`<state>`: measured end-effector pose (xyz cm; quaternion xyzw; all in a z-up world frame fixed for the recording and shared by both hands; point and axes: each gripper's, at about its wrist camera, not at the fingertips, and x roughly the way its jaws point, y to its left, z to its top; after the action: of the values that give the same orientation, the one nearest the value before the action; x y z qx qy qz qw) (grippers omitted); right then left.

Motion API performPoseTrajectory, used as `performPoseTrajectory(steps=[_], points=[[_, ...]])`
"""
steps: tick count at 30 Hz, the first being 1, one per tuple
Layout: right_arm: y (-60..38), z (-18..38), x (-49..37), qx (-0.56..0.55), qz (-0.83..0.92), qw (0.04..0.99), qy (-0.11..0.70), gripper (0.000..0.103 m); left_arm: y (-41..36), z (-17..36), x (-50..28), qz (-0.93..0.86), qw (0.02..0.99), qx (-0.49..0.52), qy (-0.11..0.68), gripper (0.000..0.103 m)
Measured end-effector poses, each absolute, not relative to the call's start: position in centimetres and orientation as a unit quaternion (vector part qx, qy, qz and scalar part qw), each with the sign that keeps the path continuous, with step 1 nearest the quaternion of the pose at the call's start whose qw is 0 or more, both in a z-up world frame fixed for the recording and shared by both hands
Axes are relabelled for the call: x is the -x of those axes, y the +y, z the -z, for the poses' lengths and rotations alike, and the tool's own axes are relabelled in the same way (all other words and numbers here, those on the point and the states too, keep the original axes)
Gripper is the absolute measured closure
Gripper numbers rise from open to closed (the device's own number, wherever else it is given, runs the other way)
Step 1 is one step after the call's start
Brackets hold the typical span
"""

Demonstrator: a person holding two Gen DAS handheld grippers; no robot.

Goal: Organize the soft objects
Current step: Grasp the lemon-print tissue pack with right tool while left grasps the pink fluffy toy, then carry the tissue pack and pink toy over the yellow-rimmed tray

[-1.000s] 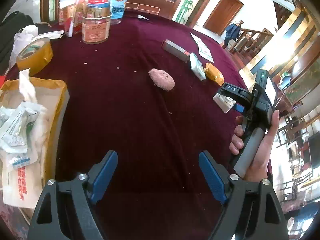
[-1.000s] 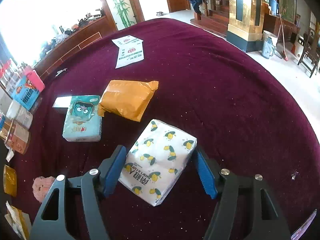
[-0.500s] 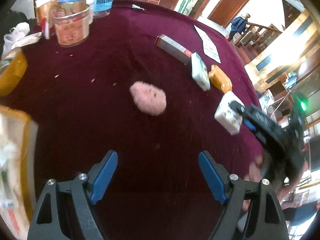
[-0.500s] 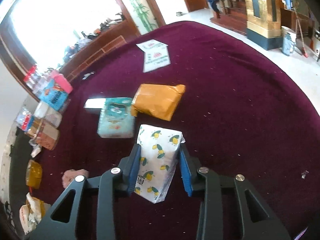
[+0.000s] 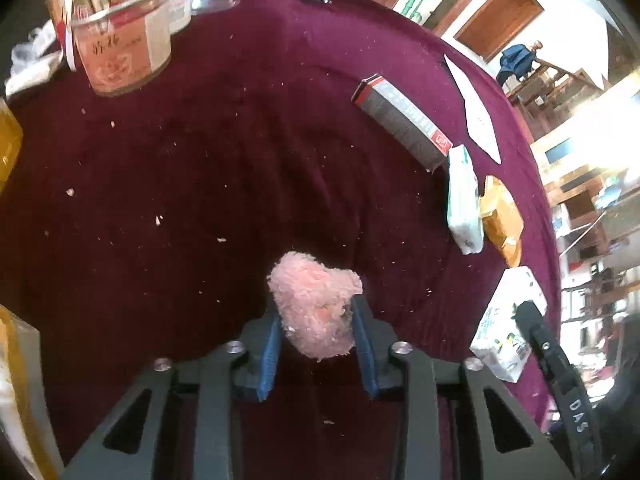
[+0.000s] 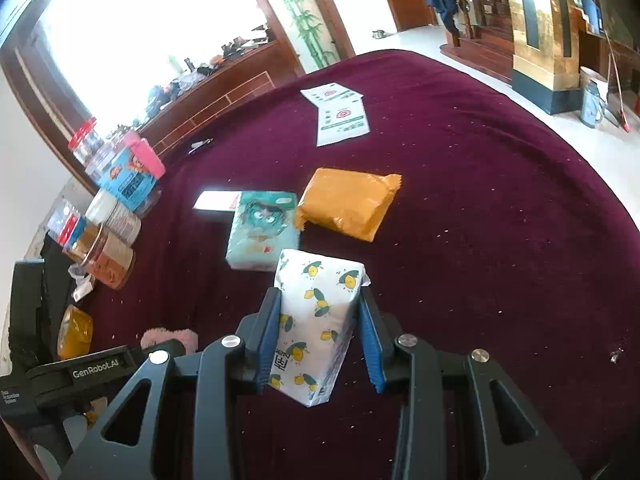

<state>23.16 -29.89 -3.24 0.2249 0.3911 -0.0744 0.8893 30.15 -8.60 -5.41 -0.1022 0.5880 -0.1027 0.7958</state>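
Observation:
My left gripper (image 5: 318,332) is shut on a pink fluffy soft toy (image 5: 316,304), which bulges out above the blue pads over the maroon tablecloth. My right gripper (image 6: 320,336) is shut on a white tissue pack with lemon print (image 6: 314,320) and holds it tilted above the cloth. That pack also shows in the left wrist view (image 5: 506,328). A teal tissue pack (image 6: 262,236) and an orange soft packet (image 6: 348,206) lie side by side just beyond the right gripper. Part of the pink toy (image 6: 170,338) shows in the right wrist view.
A long red and grey box (image 5: 402,122) lies behind the teal pack (image 5: 462,200). Jars and bottles (image 6: 108,216) stand along the table's left edge, with a tape roll (image 6: 74,332). Leaflets (image 6: 340,114) lie at the far side. The table edge (image 6: 592,168) curves off at right.
My left gripper moved forward to the pink toy and shut on it. My right gripper stayed shut on the lemon pack and carried it nearer the teal and orange packs.

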Motion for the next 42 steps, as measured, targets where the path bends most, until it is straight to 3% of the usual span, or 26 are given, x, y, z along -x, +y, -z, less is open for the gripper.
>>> performPoseTrajectory(steps=[3, 20, 33, 42], points=[[-29.4, 3.3, -23.2, -0.224, 0.058, 0.890, 0.392, 0.067, -8.6, 4.9, -29.2, 0.107, 0.805, 0.092, 0.577, 0.079], [-23.7, 3.3, -22.8, -0.174, -0.081, 0.905, 0.380, 0.067, -0.5, -2.6, -15.3, 0.173, 0.820, 0.165, 0.520, 0.079], [-14.7, -0.8, -10.2, -0.169, -0.211, 0.885, 0.378, 0.066, 9.2, -5.3, -6.5, 0.150, 0.842, 0.208, 0.474, 0.079], [-7.5, -1.6, -6.7, -0.138, -0.287, 0.864, 0.390, 0.066, 17.1, -7.0, -3.5, 0.093, 0.864, 0.227, 0.439, 0.079]])
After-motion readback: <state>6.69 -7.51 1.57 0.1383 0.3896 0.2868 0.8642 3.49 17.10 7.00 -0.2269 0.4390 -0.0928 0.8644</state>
